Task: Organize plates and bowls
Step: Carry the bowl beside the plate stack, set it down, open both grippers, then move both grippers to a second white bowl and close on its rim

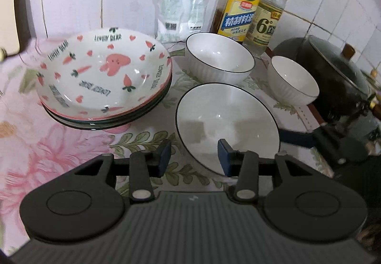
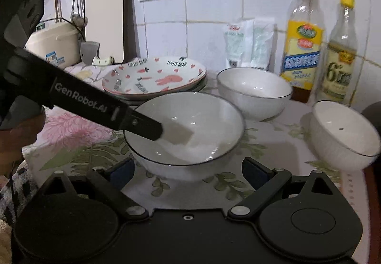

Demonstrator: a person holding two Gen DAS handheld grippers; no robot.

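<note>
On the flowered surface (image 1: 28,135), the wide bowl (image 1: 226,121) is straddled at its near rim by the left gripper (image 1: 194,157).

The left gripper's fingers (image 1: 164,154) are set narrowly apart with the rim between them, one finger outside and one over the inside wall; no pressing contact is seen, so the bowl is judged released or not yet gripped. The right gripper (image 2: 188,172) is kept just before the same bowl with its fingers spread wide and empty, probably to take or steady it. The plates (image 1: 104,73) are stacked at the left, apparently already sorted, while the medium bowl (image 1: 219,59) and the small bowl (image 1: 293,80) stand apart, probably awaiting nesting.
</note>
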